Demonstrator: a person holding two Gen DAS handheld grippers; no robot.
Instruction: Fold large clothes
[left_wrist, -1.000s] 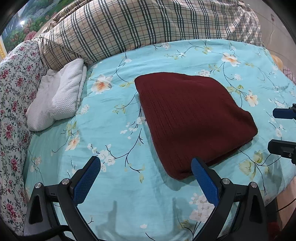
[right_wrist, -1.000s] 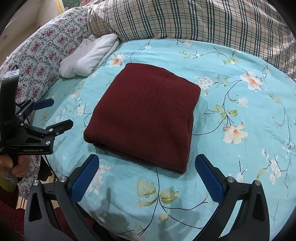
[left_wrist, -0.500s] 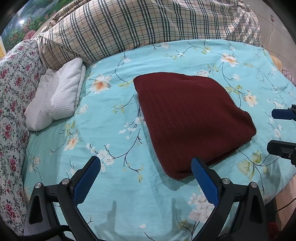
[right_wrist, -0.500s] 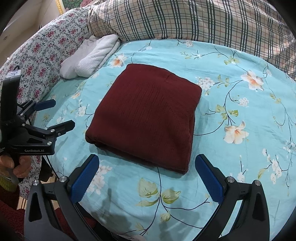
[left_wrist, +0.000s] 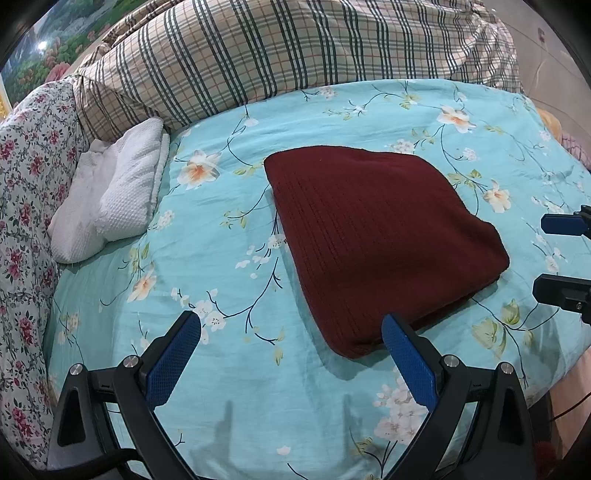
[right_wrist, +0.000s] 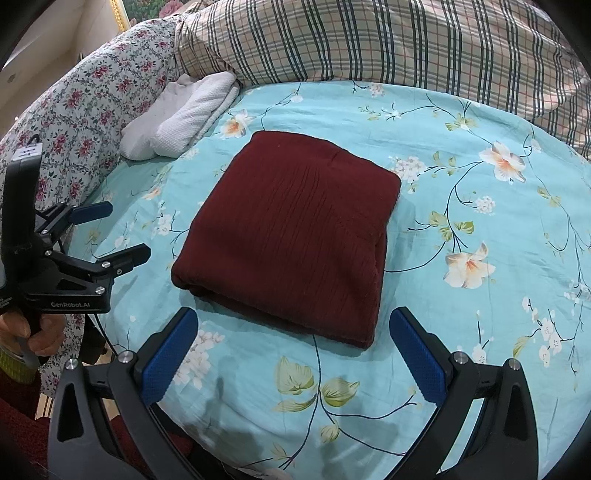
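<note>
A dark red knitted garment (left_wrist: 376, 236) lies folded into a flat rectangle on the turquoise floral bed sheet (left_wrist: 221, 369); it also shows in the right wrist view (right_wrist: 295, 236). My left gripper (left_wrist: 291, 343) is open and empty, held above the sheet near the garment's near-left corner. My right gripper (right_wrist: 295, 339) is open and empty, just short of the garment's near edge. The left gripper also shows in the right wrist view (right_wrist: 114, 232), and the right gripper's fingers show at the right edge of the left wrist view (left_wrist: 561, 258). Neither gripper touches the garment.
A folded white textured cloth (left_wrist: 110, 192) lies at the back left, also in the right wrist view (right_wrist: 181, 118). A plaid quilt (left_wrist: 277, 55) is heaped along the back. A floral pillow (left_wrist: 26, 192) runs along the left side. The bed's edge is close beneath both grippers.
Both grippers have drifted slightly; the garment appears a little shifted in each view. The garment itself has not moved and both grippers stay open.
</note>
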